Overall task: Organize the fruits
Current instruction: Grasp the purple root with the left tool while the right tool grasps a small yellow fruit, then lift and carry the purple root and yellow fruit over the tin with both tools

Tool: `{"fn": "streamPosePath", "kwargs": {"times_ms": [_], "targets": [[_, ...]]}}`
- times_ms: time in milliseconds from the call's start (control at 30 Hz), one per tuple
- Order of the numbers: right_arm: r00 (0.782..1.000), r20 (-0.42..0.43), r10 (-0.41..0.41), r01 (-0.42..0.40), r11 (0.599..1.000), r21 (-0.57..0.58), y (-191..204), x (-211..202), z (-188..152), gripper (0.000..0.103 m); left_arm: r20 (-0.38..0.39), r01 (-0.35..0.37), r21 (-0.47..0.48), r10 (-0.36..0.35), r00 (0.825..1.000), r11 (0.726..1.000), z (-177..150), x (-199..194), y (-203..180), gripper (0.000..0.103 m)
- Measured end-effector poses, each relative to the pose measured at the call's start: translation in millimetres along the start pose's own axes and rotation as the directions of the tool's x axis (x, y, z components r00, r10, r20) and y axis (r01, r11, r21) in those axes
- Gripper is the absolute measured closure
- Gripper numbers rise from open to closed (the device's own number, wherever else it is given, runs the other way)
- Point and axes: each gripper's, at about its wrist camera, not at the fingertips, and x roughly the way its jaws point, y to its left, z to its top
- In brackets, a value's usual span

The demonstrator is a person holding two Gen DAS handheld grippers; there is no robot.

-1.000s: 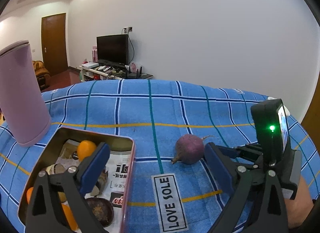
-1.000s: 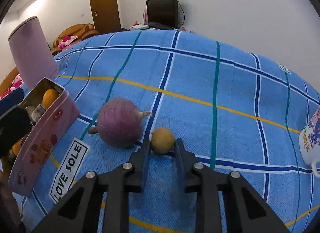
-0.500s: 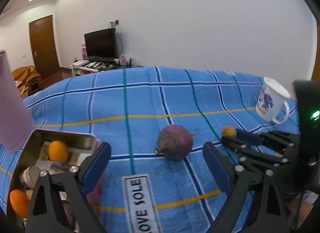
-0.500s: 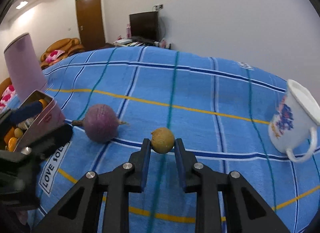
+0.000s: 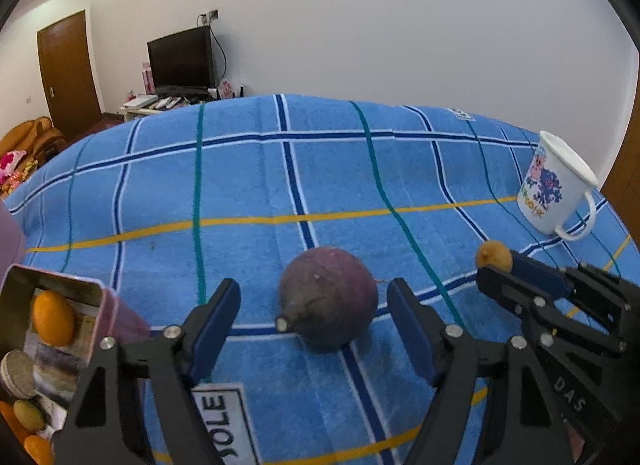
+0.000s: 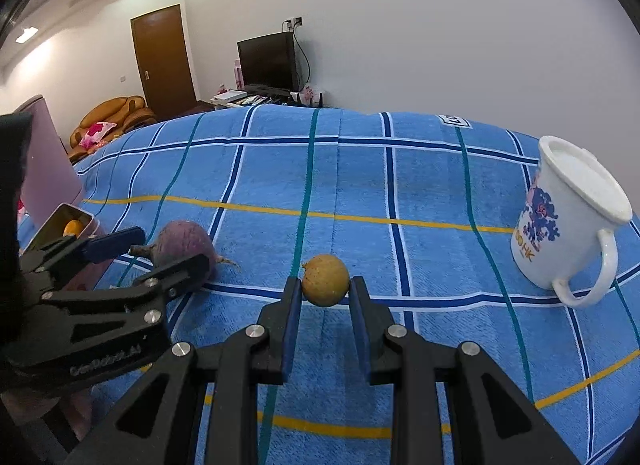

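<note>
Left gripper (image 5: 314,323) spread wide, one finger either side of the purple root vegetable (image 5: 328,299), not touching it. Right gripper (image 6: 324,293) clamped on the small yellow-brown fruit (image 6: 325,279), held at the fingertips; cannot tell whether lifted clear of the cloth or resting on it.

Blue checked bed cover (image 5: 248,185) bearing everything; broad open stretch toward the far edge, nothing in the way there. Pink tin (image 5: 102,307) at the near left, already holding an orange (image 5: 53,318), a round biscuit-like item and other small pieces, so sorting judged partly done. Left to go, by the look of it: the purple root and the small fruit, both outside the tin.

White printed mug (image 6: 568,217) standing to the right, well apart from the fruit. Tightest spot judged between the two grippers, close side by side, with the tin wall just beside the left one.
</note>
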Motion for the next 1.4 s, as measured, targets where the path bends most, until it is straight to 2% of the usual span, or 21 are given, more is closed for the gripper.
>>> {"fn": "streamPosePath", "kwargs": {"times_ms": [67, 100, 467, 600, 933, 1133, 1400], "targets": [[1.0, 0.004, -0.001, 0.001, 1.0, -0.001, 0, -1, 0, 0.077, -0.02, 0.016, 0.001, -0.016, 1.0, 1.0, 2, 6, -1, 0.038], [1.0, 0.008, -0.001, 0.001, 1.0, -0.003, 0, -2, 0, 0.077, -0.034, 0.038, -0.002, -0.038, 0.999, 0.999, 2, 8, 0, 0.048], [0.997, 0.07, 0.014, -0.011, 0.999, -0.039, 6, -14, -3, 0.077, -0.019, 0.077, -0.017, -0.077, 0.997, 0.997, -6, -2, 6, 0.048], [0.994, 0.102, 0.026, -0.022, 0.999, -0.04, 6, -21, -4, 0.077, 0.009, 0.079, -0.003, -0.079, 0.997, 0.997, -11, -11, 6, 0.048], [0.984, 0.172, 0.04, -0.03, 0.998, -0.059, 10, -36, -6, 0.077, 0.08, 0.064, 0.021, -0.066, 0.995, 0.998, -19, -31, -1, 0.048], [0.978, 0.204, 0.04, -0.028, 0.998, -0.061, 11, -42, -9, 0.077, 0.15, 0.039, 0.052, -0.046, 0.988, 0.998, -23, -45, -6, 0.048], [0.971, 0.237, 0.04, -0.026, 0.998, -0.061, 11, -49, -11, 0.077, 0.185, 0.023, 0.058, -0.033, 0.982, 0.998, -23, -53, -6, 0.048]]}}
